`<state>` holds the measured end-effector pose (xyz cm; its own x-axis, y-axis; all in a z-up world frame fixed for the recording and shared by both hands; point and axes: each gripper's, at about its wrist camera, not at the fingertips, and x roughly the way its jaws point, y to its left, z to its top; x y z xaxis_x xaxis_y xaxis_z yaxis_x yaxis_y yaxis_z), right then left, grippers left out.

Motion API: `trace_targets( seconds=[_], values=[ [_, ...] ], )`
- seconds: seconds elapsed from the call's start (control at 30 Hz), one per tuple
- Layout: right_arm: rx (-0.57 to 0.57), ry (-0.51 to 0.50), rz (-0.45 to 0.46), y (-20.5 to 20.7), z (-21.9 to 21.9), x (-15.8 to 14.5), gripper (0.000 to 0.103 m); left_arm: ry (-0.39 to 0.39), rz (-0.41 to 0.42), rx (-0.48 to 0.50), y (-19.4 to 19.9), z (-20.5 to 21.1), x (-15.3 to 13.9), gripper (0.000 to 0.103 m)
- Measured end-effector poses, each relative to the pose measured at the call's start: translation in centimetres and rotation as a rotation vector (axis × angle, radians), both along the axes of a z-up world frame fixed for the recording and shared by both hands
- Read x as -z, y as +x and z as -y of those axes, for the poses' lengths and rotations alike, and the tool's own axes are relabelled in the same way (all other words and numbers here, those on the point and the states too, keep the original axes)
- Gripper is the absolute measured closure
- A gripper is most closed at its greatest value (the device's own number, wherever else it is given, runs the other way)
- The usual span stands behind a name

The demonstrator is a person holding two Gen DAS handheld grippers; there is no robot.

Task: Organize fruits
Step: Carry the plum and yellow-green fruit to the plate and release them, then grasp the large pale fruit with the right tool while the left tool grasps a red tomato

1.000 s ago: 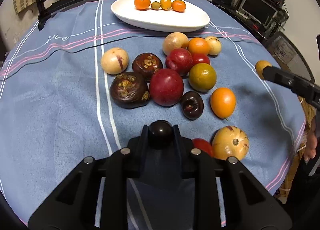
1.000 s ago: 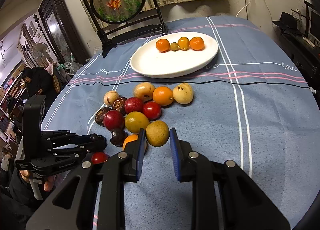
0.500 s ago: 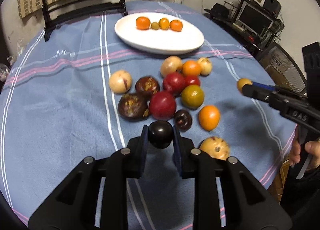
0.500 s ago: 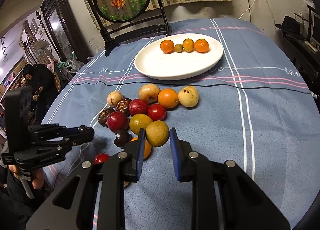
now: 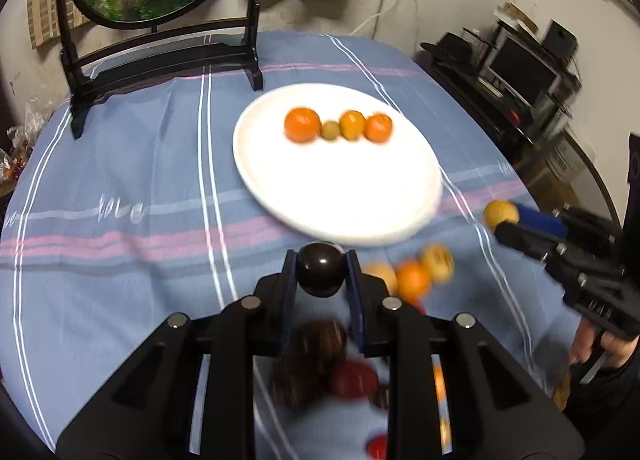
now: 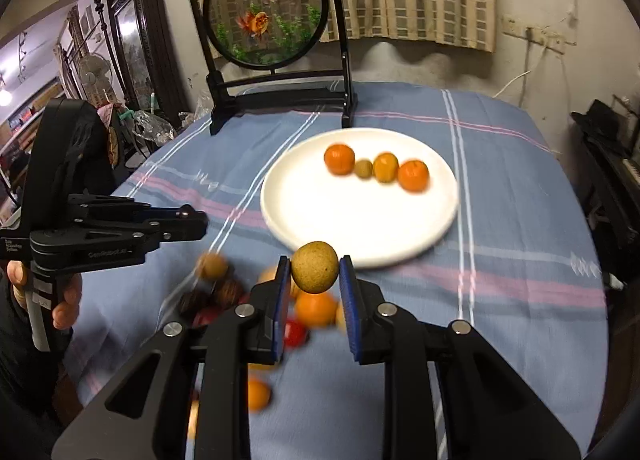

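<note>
Fruits are what you are sorting, and two of them are off the cloth right now. Your left gripper (image 5: 321,274) has its fingers closed on a dark, glossy round fruit (image 5: 321,274), held above the blue striped tabletop (image 5: 120,163) just short of the near rim of the white plate (image 5: 280,195). Your right gripper (image 6: 314,270) pinches a yellow-brown speckled fruit (image 6: 315,267) between its blue-padded fingers, also raised just near of the plate's near edge.

On the plate, four small fruits sit in a row toward the far side: an orange one (image 5: 302,124) at the left, a small greenish one (image 5: 330,130), a yellow-orange one (image 5: 352,124) and another orange one (image 5: 378,127) at the right, touching or nearly so. Most of the plate is bare.

Still on the tabletop near you lies the loose pile (image 5: 412,276): tan and orange fruits just beside your left fingers, with dark brown and red ones nearer, partly hidden under the gripper and blurred. I cannot count them exactly.

By my reading, you are early to midway: four placed, two in hand and heading to the plate, and a good many left to fetch. The far end of the tabletop carries a round goldfish screen on a black stand (image 6: 276,99).
</note>
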<state>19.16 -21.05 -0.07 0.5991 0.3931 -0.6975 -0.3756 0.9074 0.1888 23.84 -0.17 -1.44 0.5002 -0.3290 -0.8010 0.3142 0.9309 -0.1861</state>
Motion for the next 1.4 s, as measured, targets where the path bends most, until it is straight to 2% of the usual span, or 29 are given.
trace_targets(
  seconds=[0.1,0.17,0.23,0.43,0.57,0.6,0.63,0.67,0.7,0.77,0.97,1.1,1.23,1.3,1.4],
  values=[
    [0.008,-0.009,-0.039,5.8,-1.0,1.7,0.078,0.013,-0.004,-0.032,5.6,1.2,0.8,0.079],
    [0.024,-0.017,-0.1,9.8,-1.9,3.6,0.078,0.01,-0.028,-0.05,8.8,1.8,1.9,0.079],
    [0.034,0.001,-0.147,12.2,-2.3,5.0,0.078,0.01,-0.055,-0.065,11.2,2.2,3.1,0.079],
    [0.051,-0.005,-0.179,16.0,-2.7,7.4,0.078,-0.001,-0.133,-0.108,16.2,2.3,6.3,0.079],
    [0.039,-0.049,-0.198,17.0,-3.5,7.8,0.078,-0.018,-0.13,-0.122,17.1,2.2,6.4,0.078],
    [0.047,-0.072,-0.196,16.9,-3.7,7.8,0.075,-0.021,-0.127,-0.125,17.1,2.2,6.3,0.072],
    [0.06,-0.098,-0.187,17.0,-3.9,7.7,0.069,-0.027,-0.12,-0.131,17.1,2.1,6.0,0.058],
    [0.075,-0.121,-0.167,16.9,-4.0,7.6,0.051,-0.03,-0.111,-0.138,16.9,1.9,5.8,0.05],
    [0.091,-0.142,-0.123,16.6,-4.0,7.2,0.045,-0.037,-0.091,-0.147,16.6,1.8,5.1,0.042],
    [0.094,-0.175,-0.083,16.1,-4.1,6.6,0.045,-0.056,-0.065,-0.138,15.7,1.7,3.8,0.042],
    [0.036,-0.128,-0.124,12.2,-3.8,4.7,0.045,-0.08,0.007,-0.107,10.5,1.3,-0.1,0.033],
    [-0.008,-0.078,-0.141,6.9,-3.3,3.1,0.044,-0.082,0.058,-0.077,3.6,1.2,-1.8,0.026],
    [-0.049,-0.051,-0.154,0.6,-3.1,2.6,0.043,-0.071,0.074,-0.061,-3.6,0.2,-0.8,0.025],
    [-0.045,-0.042,-0.16,-2.1,-2.7,2.7,0.043,-0.054,0.075,-0.087,-6.8,-0.9,0.3,0.025],
    [-0.01,-0.017,-0.181,-6.0,-2.0,3.6,0.042,-0.079,0.038,-0.126,-10.3,-3.1,2.3,0.024]
  ],
)
